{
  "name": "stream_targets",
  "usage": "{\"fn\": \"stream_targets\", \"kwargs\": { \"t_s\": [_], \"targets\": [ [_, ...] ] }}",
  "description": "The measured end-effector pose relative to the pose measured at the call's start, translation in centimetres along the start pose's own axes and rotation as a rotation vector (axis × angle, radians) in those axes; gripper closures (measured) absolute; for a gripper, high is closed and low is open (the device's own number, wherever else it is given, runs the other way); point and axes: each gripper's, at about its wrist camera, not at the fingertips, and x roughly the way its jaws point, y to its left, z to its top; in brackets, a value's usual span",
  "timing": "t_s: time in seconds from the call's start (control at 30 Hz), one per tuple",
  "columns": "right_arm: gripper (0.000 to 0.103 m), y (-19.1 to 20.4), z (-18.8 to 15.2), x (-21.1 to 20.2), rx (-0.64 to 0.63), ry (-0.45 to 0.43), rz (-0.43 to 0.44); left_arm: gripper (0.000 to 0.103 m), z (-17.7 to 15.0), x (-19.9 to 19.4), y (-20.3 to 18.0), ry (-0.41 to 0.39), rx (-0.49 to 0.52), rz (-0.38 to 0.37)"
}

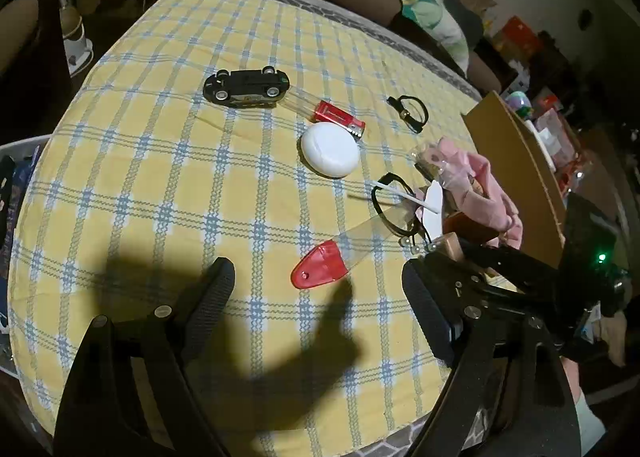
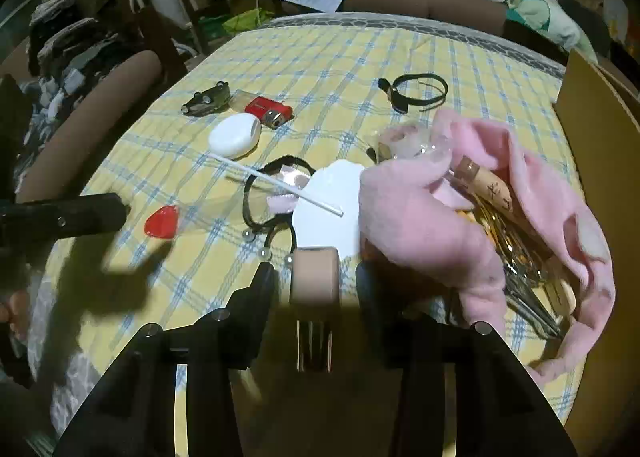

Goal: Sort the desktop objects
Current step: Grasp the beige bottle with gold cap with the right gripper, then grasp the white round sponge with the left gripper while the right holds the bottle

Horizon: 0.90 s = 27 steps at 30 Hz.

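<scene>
right claw: the right gripper (image 2: 316, 277) is partly open around a beige rectangular block with dark lower part (image 2: 315, 277); whether the grip is firm, i cannot tell.
left claw: the left gripper (image 1: 316, 289) is wide open and empty, above a red teardrop-shaped plastic piece (image 1: 320, 265).
place: near the front edge of the yellow checked desk (image 1: 160, 177), beside the pink fleece cloth (image 2: 432, 217).
advice: close squarely on the block, lift straight, avoid the black pearl hair tie (image 2: 272, 217).

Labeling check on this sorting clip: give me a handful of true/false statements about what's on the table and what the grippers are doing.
1. The toy car lies wheels up on the checked cloth. True.
2. The left gripper is shut on the red pick. False: its jaws stand open and apart from the pick, which lies on the cloth.
3. A beige block sits between the right gripper's fingers. True.
4. The white oval case sits on top of the pink cloth. False: it rests on the checked cloth, beside the red lighter.
5. A white stick lies across a black hair tie. True.
</scene>
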Motion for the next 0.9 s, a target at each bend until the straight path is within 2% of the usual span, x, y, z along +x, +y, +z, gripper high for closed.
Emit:
{"fn": "stream_targets", "kwargs": {
  "t_s": [0.03,0.07,0.1,0.17,0.27,0.4,0.53,0.67,0.73,0.8,0.87,0.9],
  "targets": [
    [0.074,0.2,0.1,0.1,-0.009,0.001,-0.019,0.019,0.0,0.0,-0.1,-0.001,0.009,0.004],
    [0.08,0.2,0.1,0.0,-0.005,-0.002,-0.024,0.019,0.1,0.1,-0.2,-0.007,0.025,0.014],
    [0.082,0.0,0.2,-0.1,0.017,-0.002,0.002,0.02,0.3,0.2,-0.4,-0.013,0.042,0.029],
    [0.082,-0.7,0.3,-0.5,0.076,0.001,0.061,0.02,0.9,0.3,-0.8,-0.036,0.097,0.071],
    [0.082,-1.4,0.5,-2.4,0.143,-0.039,0.157,0.02,2.2,0.9,-1.6,-0.081,0.194,0.126],
    [0.082,-1.7,0.9,-4.7,0.158,-0.087,0.185,0.02,3.9,2.7,-2.4,-0.1,0.249,0.115],
    [0.082,-2.5,1.1,-5.6,0.17,-0.097,0.191,0.02,4.8,5.2,-4.0,-0.078,0.321,0.156],
    [0.082,-4.0,1.0,-5.9,0.2,-0.094,0.192,0.021,5.7,6.9,-5.0,-0.075,0.32,0.15],
    [0.082,-4.6,0.8,-6.0,0.203,-0.093,0.191,0.038,6.1,8.0,-5.1,-0.063,0.315,0.159],
    [0.082,-5.1,0.7,-6.1,0.204,-0.09,0.187,0.042,6.1,8.4,-5.2,-0.087,0.332,0.182],
    [0.082,-5.5,0.6,-6.1,0.208,-0.086,0.186,0.057,6.2,8.2,-5.0,-0.104,0.324,0.203],
    [0.082,-5.6,0.6,-6.2,0.208,-0.086,0.185,0.057,6.4,8.1,-4.6,-0.105,0.296,0.176]
  ]
}}
